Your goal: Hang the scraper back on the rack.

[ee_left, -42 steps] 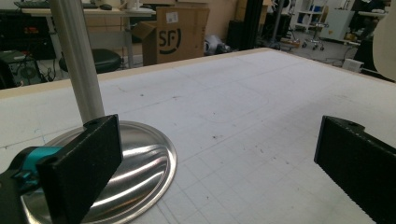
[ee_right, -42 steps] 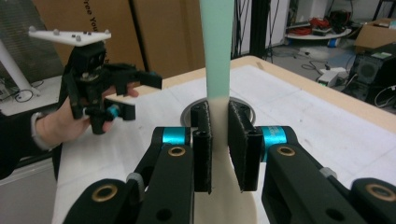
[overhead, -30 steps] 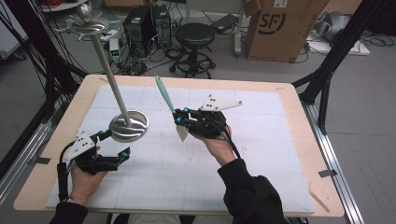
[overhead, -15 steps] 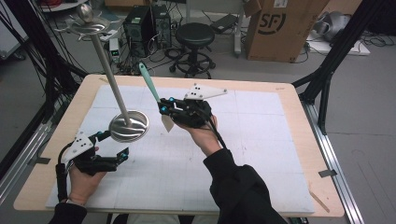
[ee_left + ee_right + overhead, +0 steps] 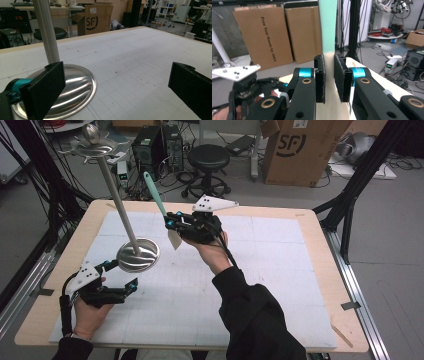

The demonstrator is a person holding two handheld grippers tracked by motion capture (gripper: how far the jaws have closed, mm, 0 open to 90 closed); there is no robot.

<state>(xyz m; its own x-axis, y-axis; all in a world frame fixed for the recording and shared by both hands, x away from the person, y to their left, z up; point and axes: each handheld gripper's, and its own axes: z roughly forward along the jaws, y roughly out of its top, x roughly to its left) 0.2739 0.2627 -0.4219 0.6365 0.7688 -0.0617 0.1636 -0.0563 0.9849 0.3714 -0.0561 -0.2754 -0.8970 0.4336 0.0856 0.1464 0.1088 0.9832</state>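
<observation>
Right tool (image 5: 172, 226) lifted leftward, clamping spatula (image 5: 155, 194) upright between pads; left tool (image 5: 120, 277) open.

The spatula (image 5: 161, 205), clamped in the right gripper (image 5: 172, 226), has been carried toward nine o'clock, nearer the stand (image 5: 138, 255).
</observation>
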